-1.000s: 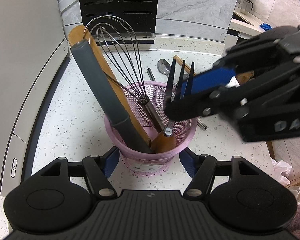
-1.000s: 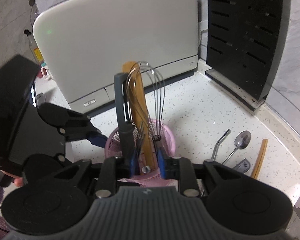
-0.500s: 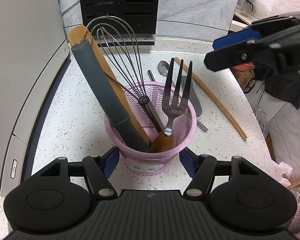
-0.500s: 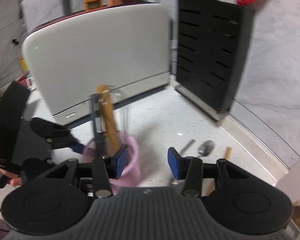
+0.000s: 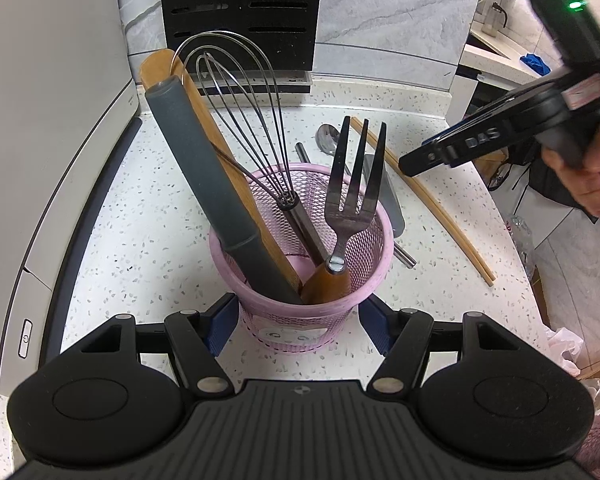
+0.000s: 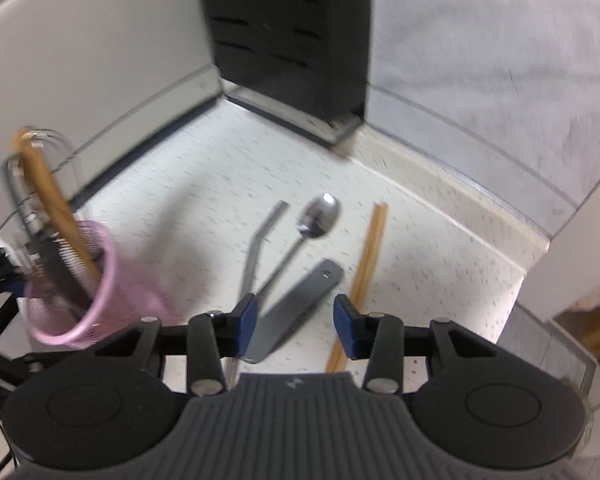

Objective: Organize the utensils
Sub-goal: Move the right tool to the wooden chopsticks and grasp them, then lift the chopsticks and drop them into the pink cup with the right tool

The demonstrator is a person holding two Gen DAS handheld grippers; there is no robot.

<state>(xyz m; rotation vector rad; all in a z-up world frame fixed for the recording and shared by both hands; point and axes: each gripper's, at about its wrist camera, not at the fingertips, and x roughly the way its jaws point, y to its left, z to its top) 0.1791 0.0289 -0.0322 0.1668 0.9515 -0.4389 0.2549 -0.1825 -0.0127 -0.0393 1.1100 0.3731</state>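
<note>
A pink mesh cup (image 5: 300,312) stands on the speckled counter and holds a fork (image 5: 352,200), a whisk (image 5: 236,116), a wooden spatula (image 5: 204,120) and a grey-handled tool (image 5: 204,176). My left gripper (image 5: 298,320) has a finger on each side of the cup's base; I cannot tell if they press it. My right gripper (image 6: 296,320) is open and empty, above a grey flat handle (image 6: 296,304). A spoon (image 6: 316,220), a bent metal straw (image 6: 260,240) and wooden chopsticks (image 6: 364,268) lie on the counter. The cup (image 6: 100,304) shows at the left.
A white appliance (image 5: 40,140) stands along the left. A black slotted rack (image 5: 240,12) stands at the back wall. The counter's edge (image 5: 516,264) runs down the right side. My right gripper's body (image 5: 520,128) hovers at the upper right in the left wrist view.
My right gripper let go of the fork, which now stands in the cup. It opened, drew back to the right and now points at the utensils on the counter. The left gripper has not moved.
</note>
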